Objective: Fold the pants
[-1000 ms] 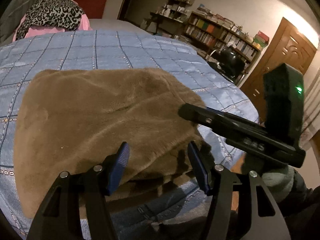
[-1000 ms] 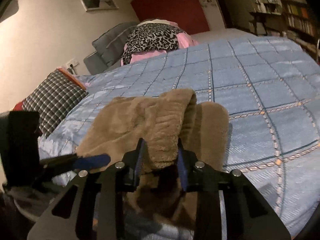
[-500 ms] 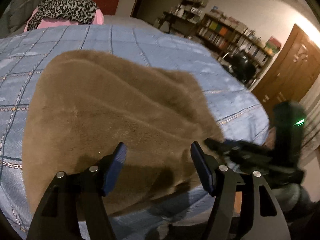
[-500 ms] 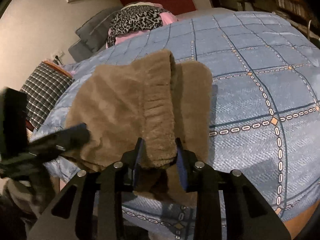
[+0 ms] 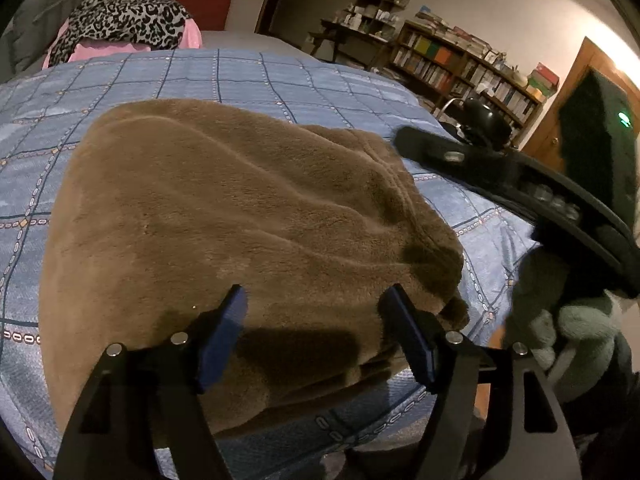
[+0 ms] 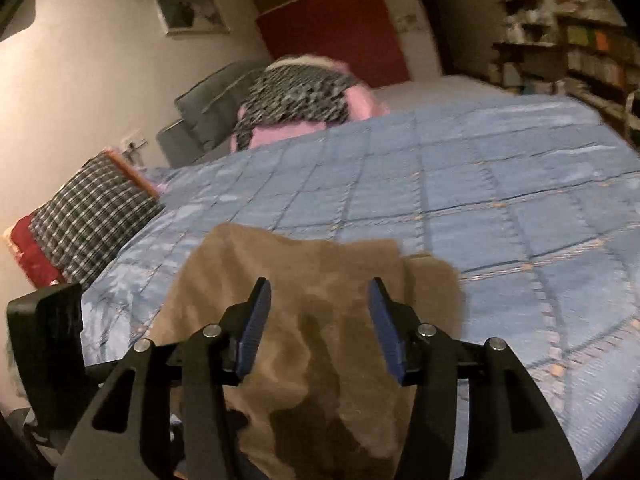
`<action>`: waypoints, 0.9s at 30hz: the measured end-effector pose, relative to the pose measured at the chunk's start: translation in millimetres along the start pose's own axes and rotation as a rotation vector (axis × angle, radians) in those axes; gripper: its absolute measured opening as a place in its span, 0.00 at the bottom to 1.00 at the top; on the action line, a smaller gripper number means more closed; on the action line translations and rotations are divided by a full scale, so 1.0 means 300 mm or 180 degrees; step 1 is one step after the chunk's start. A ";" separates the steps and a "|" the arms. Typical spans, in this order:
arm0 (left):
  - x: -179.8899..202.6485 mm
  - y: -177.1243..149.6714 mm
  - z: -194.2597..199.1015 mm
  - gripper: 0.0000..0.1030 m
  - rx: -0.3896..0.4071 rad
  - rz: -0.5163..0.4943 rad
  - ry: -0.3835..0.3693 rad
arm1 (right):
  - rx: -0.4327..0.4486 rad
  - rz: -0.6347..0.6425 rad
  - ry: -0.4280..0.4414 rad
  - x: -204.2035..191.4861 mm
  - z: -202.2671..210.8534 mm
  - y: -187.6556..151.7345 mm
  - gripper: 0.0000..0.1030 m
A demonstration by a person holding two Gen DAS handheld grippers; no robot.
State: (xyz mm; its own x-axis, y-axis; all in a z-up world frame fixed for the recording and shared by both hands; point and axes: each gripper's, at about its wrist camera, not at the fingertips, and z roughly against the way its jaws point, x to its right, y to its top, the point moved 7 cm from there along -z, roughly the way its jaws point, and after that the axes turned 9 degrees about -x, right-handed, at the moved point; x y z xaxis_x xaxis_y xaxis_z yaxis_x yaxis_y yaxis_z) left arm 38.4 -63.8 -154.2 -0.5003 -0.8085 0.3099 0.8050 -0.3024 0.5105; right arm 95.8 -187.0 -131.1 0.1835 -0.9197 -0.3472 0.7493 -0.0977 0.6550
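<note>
- Left wrist view: the left gripper [image 5: 312, 332] stands wide, jaws just opened further, pads clear of the brown fleece pants [image 5: 240, 220] folded on the blue quilted bed [image 5: 280, 76].
- Right wrist view, blurred: the right gripper [image 6: 316, 320] has just been opening; its pads seem apart from the pants [image 6: 320, 272] below, near the bed's [image 6: 520, 208] edge.
</note>
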 end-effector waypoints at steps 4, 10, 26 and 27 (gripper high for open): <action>-0.007 -0.001 -0.003 0.71 -0.0006 -0.0016 -0.0025 | -0.0192 -0.0096 -0.0412 0.090 -0.100 -0.024 0.50; -0.002 -0.005 -0.011 0.71 -0.0038 -0.0086 -0.0081 | -0.0310 -0.0311 -0.0332 0.192 -0.180 -0.075 0.53; -0.219 0.088 0.161 0.78 0.0316 0.0464 0.0236 | -0.0171 -0.0551 -0.0345 0.194 -0.030 -0.108 0.76; -0.244 0.091 0.164 0.80 0.0325 0.0530 0.0270 | -0.0194 -0.0588 -0.0335 0.202 -0.028 -0.114 0.79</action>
State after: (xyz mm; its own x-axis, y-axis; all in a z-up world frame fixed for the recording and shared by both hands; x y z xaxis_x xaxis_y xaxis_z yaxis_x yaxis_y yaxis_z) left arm 81.2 12.0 -123.5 -0.3310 -0.8839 0.3304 0.8356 -0.1118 0.5379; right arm 86.6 -236.3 -180.2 -0.0256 -0.9232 -0.3835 0.8017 -0.2481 0.5438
